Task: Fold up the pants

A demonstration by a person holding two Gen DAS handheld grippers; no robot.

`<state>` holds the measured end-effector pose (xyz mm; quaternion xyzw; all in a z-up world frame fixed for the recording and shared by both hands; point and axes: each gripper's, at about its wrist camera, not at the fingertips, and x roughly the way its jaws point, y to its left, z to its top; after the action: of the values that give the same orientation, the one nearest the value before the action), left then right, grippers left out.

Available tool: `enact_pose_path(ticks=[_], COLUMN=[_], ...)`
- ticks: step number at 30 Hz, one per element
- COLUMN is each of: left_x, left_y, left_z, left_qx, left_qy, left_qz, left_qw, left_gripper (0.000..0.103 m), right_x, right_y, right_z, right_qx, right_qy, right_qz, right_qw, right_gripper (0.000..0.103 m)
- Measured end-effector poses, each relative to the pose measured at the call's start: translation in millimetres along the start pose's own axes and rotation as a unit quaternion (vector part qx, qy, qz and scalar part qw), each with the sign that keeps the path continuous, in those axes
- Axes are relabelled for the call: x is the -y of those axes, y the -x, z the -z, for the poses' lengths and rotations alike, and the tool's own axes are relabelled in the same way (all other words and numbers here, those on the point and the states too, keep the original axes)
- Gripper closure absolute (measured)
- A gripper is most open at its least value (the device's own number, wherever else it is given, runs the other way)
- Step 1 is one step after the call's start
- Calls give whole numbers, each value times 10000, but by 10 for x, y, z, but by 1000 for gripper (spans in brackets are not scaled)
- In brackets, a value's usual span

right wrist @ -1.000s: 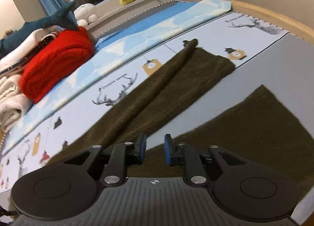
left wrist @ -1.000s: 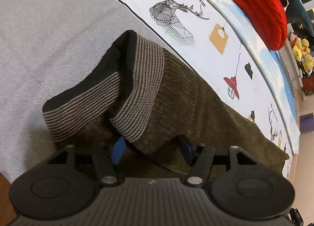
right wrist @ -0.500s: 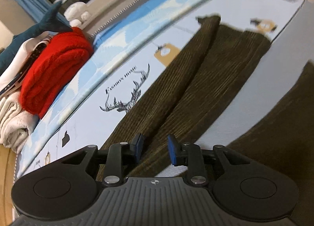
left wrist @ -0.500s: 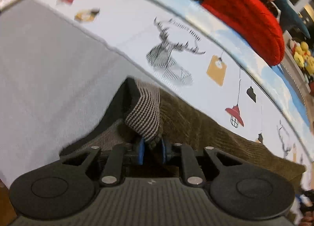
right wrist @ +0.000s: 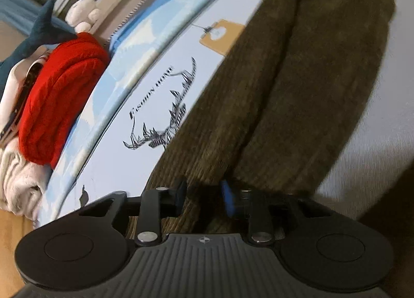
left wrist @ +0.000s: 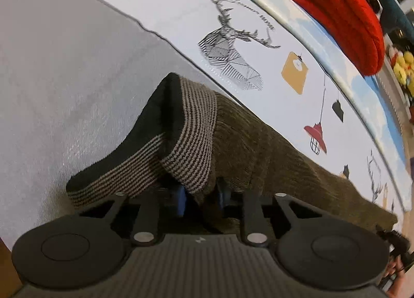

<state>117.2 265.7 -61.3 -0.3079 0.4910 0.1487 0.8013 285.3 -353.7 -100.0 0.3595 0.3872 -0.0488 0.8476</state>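
Note:
Dark olive corduroy pants (left wrist: pixel 271 158) lie on a bed. In the left wrist view the striped grey-and-black waistband (left wrist: pixel 191 142) stands up, folded over, with the black lining showing. My left gripper (left wrist: pixel 200 197) is shut on the waistband edge, fabric pinched between the blue pads. In the right wrist view a pant leg (right wrist: pixel 258 91) runs away toward the upper right, lying in two long folds. My right gripper (right wrist: pixel 203 194) is shut on the pant leg fabric near its nearer end, which fills the gap between the fingers.
The bed has a grey sheet (left wrist: pixel 64 65) and a pale cover with deer and lamp prints (left wrist: pixel 233 47). A red knitted bundle (right wrist: pixel 59 96) and white folded cloth (right wrist: pixel 18 179) lie along the far side. Plush toys (right wrist: pixel 82 13) sit by the window.
My left gripper closed on the waistband and lifted it slightly. My right gripper moved forward onto the pant leg and now has its fabric between the fingers.

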Motion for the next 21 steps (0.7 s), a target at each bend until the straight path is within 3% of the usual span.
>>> enact_pose_path(ticks=[5,9,16,19,21], left_x=[6,-44,-262,-366,-419], left_y=[114,314,798,790,681], left_z=[20,51,200,243,248], left_qx=[216,538,1222,1054,715], left_qy=[-71,-174,-410,-424,-302], left_qz=[35,193,167,-176,-491], left_qw=[9997,9982,9915,9934,9958], left_gripper=[84,86,88,88,88], right_x=[-135,-253,-74,207,442], right_y=[360,951,2098,2255,2172], right_z=[-38,67,746,1154,1339], right_qx=[403,593,662,48,-778], right_qy=[196,625,970,905,667], right_qz=[-265,-126,12,398,639], right_qw=[9986,9962,9931,9951,9927], right_gripper=[100,100,101,100,99])
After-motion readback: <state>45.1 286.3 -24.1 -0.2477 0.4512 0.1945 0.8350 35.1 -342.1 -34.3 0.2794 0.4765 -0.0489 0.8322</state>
